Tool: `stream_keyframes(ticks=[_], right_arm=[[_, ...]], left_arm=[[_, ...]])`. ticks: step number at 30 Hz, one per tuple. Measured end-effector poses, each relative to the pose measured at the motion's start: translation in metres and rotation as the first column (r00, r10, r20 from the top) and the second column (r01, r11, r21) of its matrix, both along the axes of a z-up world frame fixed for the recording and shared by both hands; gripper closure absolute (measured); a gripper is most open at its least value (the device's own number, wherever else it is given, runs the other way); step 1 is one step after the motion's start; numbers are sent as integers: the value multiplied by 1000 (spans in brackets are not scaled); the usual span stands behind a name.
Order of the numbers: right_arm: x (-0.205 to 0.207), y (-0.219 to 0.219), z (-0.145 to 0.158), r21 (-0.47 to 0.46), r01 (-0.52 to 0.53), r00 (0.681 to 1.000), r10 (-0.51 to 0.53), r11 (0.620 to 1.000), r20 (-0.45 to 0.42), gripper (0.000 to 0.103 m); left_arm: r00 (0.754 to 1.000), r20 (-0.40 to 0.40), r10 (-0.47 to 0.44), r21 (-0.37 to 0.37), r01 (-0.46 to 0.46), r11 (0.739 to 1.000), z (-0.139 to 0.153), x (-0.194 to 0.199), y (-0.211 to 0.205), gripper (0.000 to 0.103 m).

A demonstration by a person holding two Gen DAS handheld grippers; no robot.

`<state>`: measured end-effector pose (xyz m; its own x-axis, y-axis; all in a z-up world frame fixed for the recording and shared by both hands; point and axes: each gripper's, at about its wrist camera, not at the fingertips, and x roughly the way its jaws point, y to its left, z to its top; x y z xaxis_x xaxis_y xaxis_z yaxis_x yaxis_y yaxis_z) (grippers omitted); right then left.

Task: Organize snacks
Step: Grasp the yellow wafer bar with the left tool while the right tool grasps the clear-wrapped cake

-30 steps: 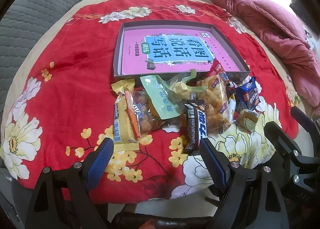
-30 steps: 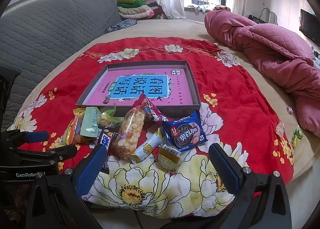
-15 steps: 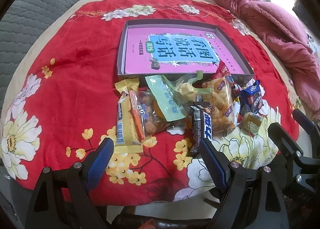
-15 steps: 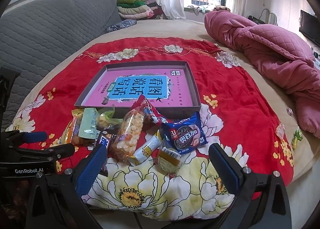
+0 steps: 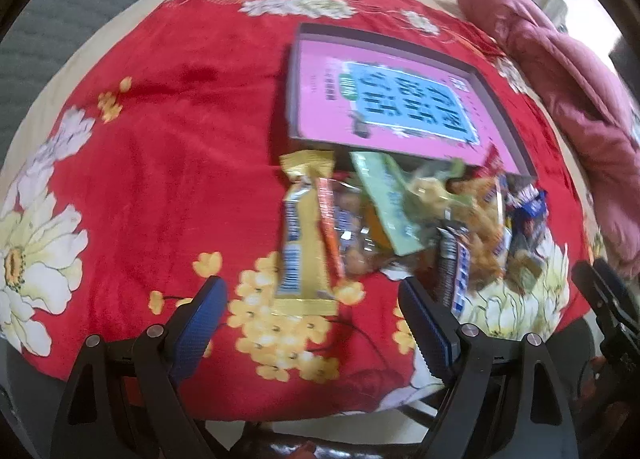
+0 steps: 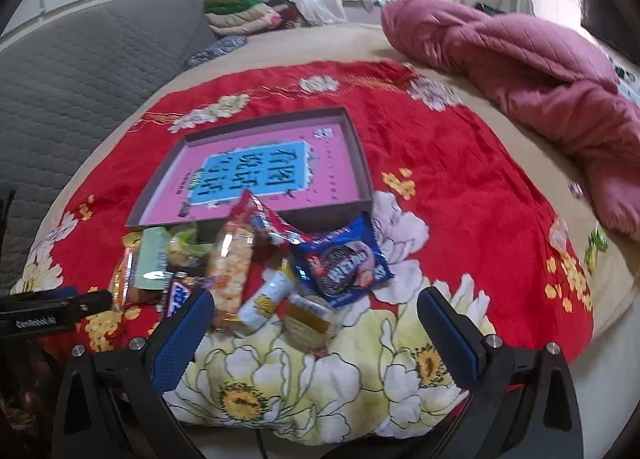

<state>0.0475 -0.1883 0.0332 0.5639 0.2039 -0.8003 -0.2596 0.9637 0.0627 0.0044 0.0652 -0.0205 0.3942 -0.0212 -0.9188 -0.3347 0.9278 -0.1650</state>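
While both tools gape empty, the left tool (image 5: 312,299) faces the yellow bar (image 5: 304,247), lengthwise near-to-far, just beyond.

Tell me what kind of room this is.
Most likely a bedroom: the snacks lie on a red floral blanket spread over a bed, with a pink quilt and folded clothes by the window.

A heap of wrapped snacks (image 6: 256,271) lies overlapping on the red flowered blanket just in front of the shallow grey box (image 6: 362,163) (pink-and-blue printed bottom, nothing in it), among them a blue biscuit packet (image 6: 344,263) and a yellow bar (image 5: 304,243).
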Motion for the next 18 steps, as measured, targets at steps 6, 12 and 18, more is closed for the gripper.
stream_keyframes(ticks=[6,12,18], right_arm=[[8,-1,-17,-23,13,997,-14,1000,-78,1],[8,14,-27,-71,-33,995,27,997,-92,4],[12,13,-36,-69,-16,991,6,997,-135,7]], left_arm=[[999,-12,41,-48,-42,998,-9,1,20,15],[999,-24,39,-58,-41,997,-19,7,21,15],[999,-44,14,-51,-16,999,-29,12,21,15]])
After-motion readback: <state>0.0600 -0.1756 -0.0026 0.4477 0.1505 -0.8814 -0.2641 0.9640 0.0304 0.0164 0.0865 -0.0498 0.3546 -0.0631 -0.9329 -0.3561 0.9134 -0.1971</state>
